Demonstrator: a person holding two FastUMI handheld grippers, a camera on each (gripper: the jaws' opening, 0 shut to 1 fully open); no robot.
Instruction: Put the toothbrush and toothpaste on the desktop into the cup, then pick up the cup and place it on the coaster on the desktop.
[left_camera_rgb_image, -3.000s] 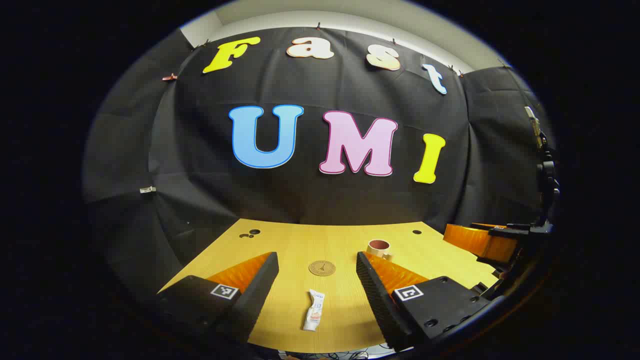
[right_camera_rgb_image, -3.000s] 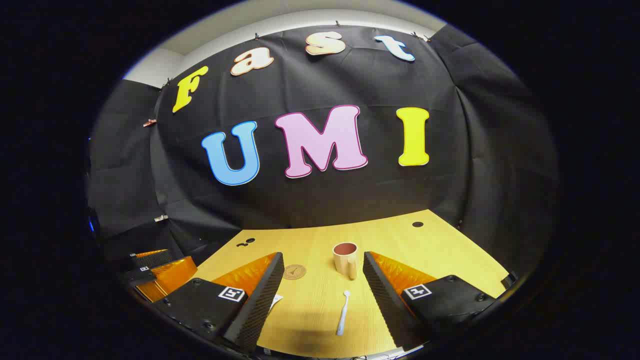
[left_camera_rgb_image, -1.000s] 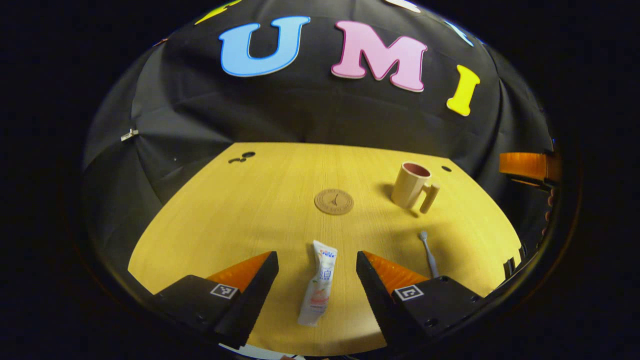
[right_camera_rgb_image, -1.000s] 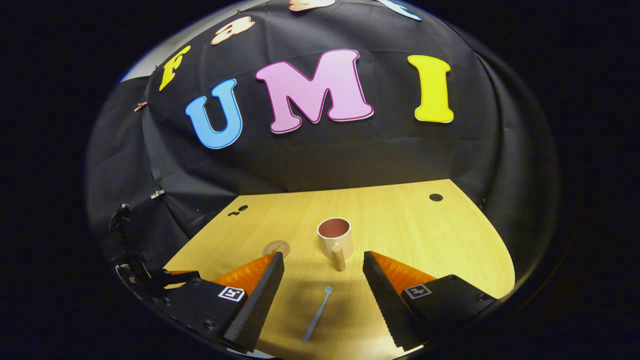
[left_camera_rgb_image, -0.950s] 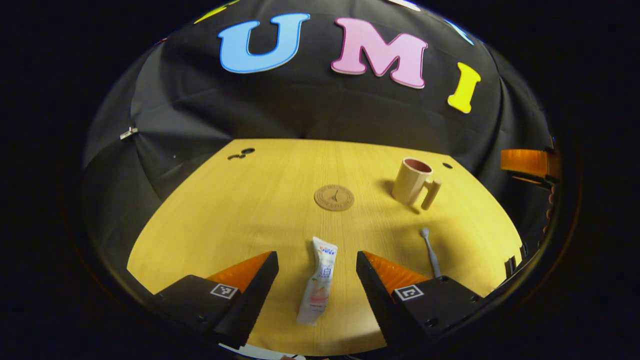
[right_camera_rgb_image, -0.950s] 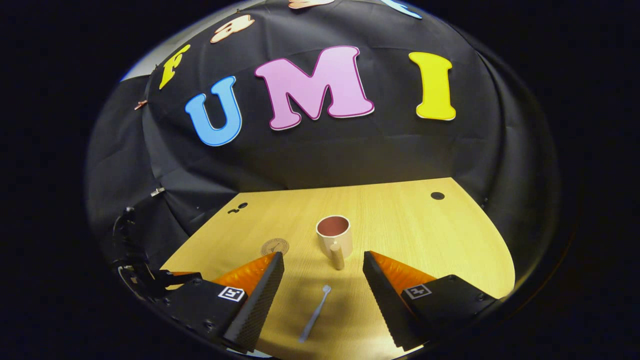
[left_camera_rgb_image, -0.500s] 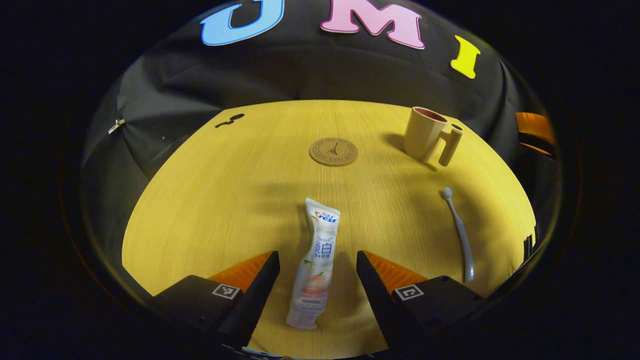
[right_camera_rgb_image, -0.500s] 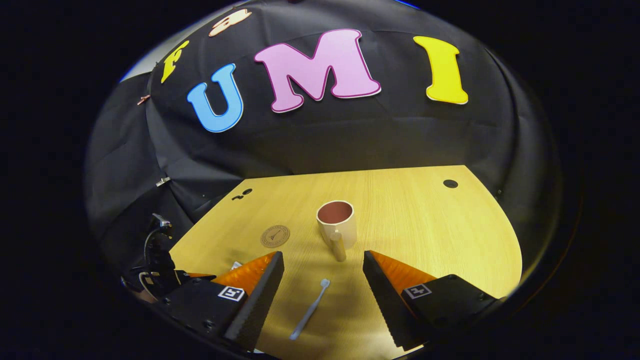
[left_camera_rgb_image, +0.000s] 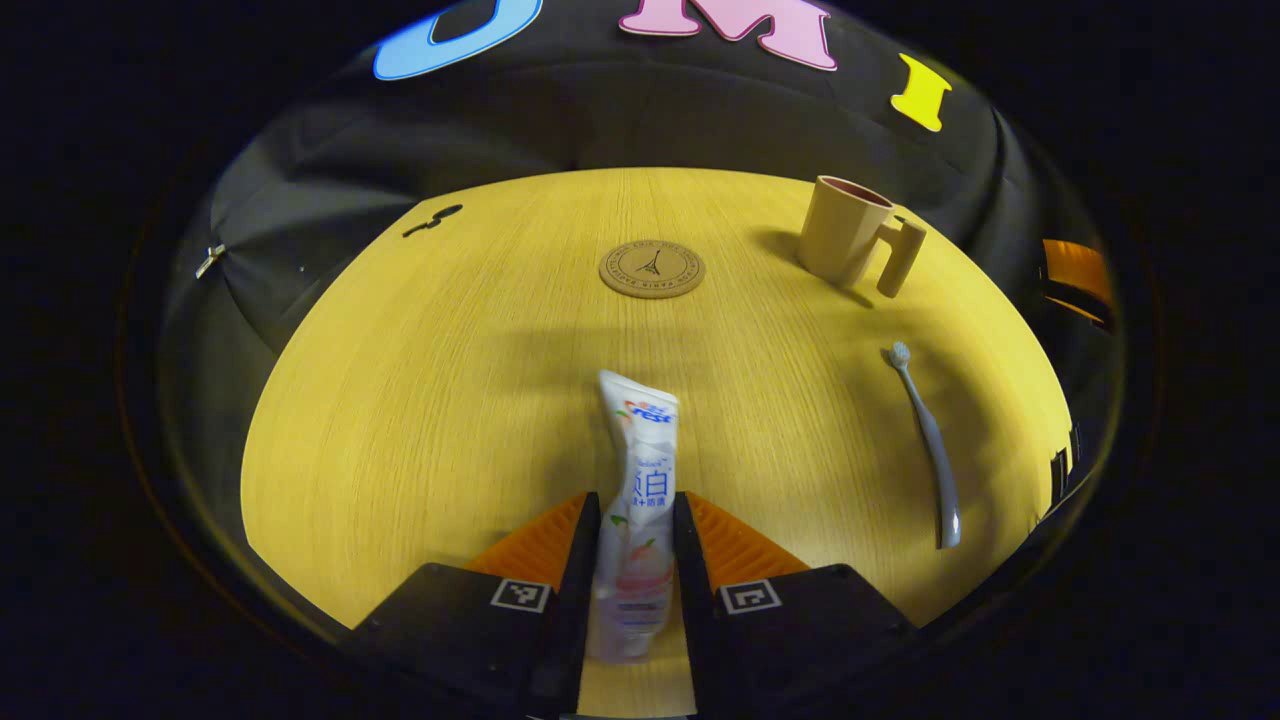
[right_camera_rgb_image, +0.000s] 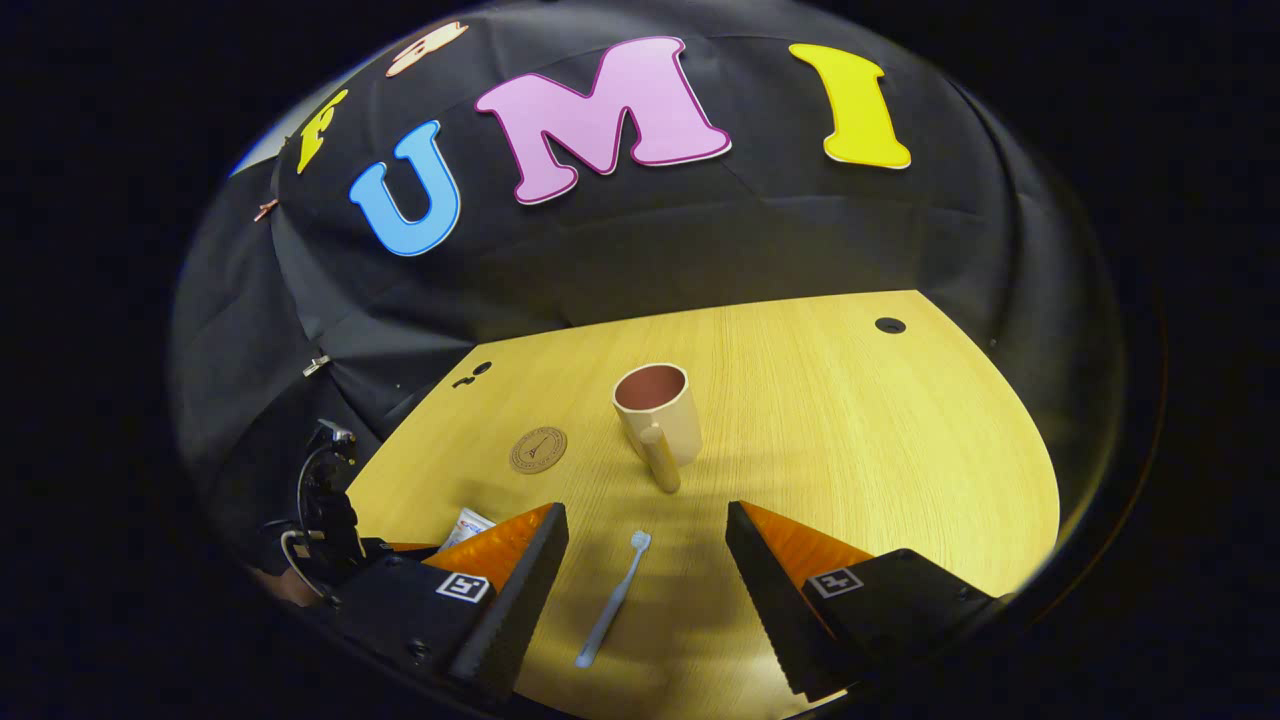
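The toothpaste (left_camera_rgb_image: 640, 500) lies flat on the wooden desktop (left_camera_rgb_image: 420, 400), a white tube with its lower body pinched between the two fingers of the left gripper (left_camera_rgb_image: 634, 530), which press against it from both sides; its flat crimped end points away toward the middle of the desk. In the right gripper view a corner of the same tube (right_camera_rgb_image: 468, 524) peeks out beside that view's left finger. The toothbrush (right_camera_rgb_image: 612, 600) lies flat on the desktop (right_camera_rgb_image: 880, 450) in the open space between the widely parted fingers of the right gripper (right_camera_rgb_image: 646, 580), bristle head toward the cup, touching neither finger. In the left gripper view the toothbrush (left_camera_rgb_image: 925, 440) sits well to the right of the tube, head pointing up toward the cup. The cup (right_camera_rgb_image: 657, 412) stands upright beyond the brush head, beige outside and reddish inside, its handle turned toward the right gripper. In the left gripper view the cup (left_camera_rgb_image: 850, 240) stands at the far right of the desk, handle to its right. The round coaster (left_camera_rgb_image: 652, 268) lies bare on the desk to the left of the cup, apart from it, straight beyond the tube's far end; the right gripper view shows the coaster (right_camera_rgb_image: 538, 450) left of the cup.
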